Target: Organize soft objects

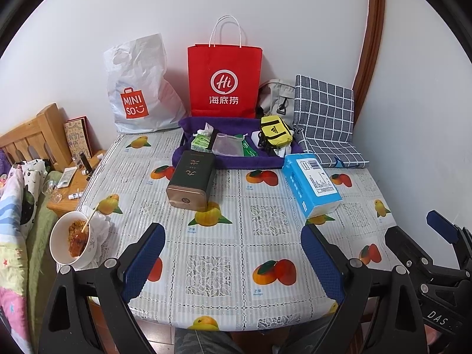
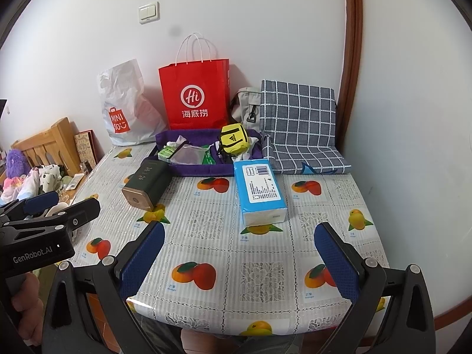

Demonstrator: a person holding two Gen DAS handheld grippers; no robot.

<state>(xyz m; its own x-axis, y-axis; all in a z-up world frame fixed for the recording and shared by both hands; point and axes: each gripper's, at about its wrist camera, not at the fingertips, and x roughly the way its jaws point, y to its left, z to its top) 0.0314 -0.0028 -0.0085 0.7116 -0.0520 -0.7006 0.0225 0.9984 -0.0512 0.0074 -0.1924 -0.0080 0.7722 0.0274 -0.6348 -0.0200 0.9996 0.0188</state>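
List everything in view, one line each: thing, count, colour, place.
table: 1, fruit-print cloth, centre
tissue pack: 1, blue, table right
tin: 1, dark green, lying table left
tray: 1, purple, table rear
pouch: 1, yellow, in tray
paper bag: 1, red, against wall
plastic bag: 1, white, rear left
checked cushion: 1, grey, rear right
bowl: 1, white, table's left edge
left gripper: open, empty
right gripper: open, empty

Red paper bag (image 1: 224, 79) and white plastic bag (image 1: 138, 88) against wall; dark tin (image 1: 190, 183) lying flat; food bowl (image 1: 72, 240) at table edge.
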